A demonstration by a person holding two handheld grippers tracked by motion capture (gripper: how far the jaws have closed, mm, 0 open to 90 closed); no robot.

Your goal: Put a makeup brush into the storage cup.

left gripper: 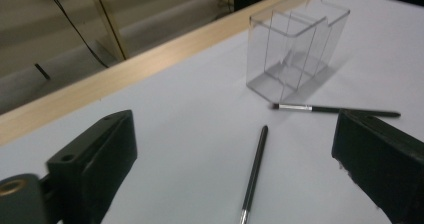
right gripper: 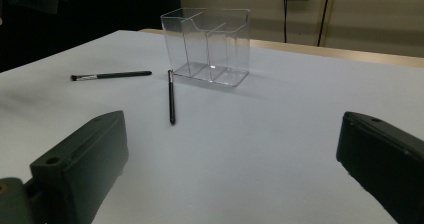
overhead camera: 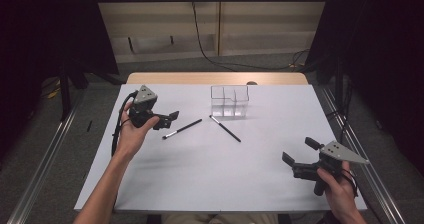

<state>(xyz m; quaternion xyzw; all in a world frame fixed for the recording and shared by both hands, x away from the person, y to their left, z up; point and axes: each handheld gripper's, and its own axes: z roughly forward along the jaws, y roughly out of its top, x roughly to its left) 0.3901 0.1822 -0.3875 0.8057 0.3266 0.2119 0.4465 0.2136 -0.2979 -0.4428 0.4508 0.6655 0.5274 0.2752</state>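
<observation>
Nearest the person, low on the right of the high view, the right gripper hangs over the white table with its jaws spread wide and nothing between them; in the right gripper view the two black jaws stand far apart over bare surface, touching nothing. Farther in, on the left, the left gripper is held in the left hand, jaws likewise well apart and holding nothing, its tips just beside the dark end of the left brush.

That left brush lies flat, its long axis running diagonally: the pale ferrule and tip point toward the person and the left, the dark handle end points away toward the middle of the table. In the left gripper view it lies between the two open jaws, untouched. The right brush lies flat too, slanting the other way: its pale brush end sits close to the clear organizer, the dark handle end points toward the person and the right. The two brushes form a loose V, apart from each other.

Farthest back stands the clear organizer, upright, divided into compartments, all bare inside, near the table's wooden far edge
</observation>
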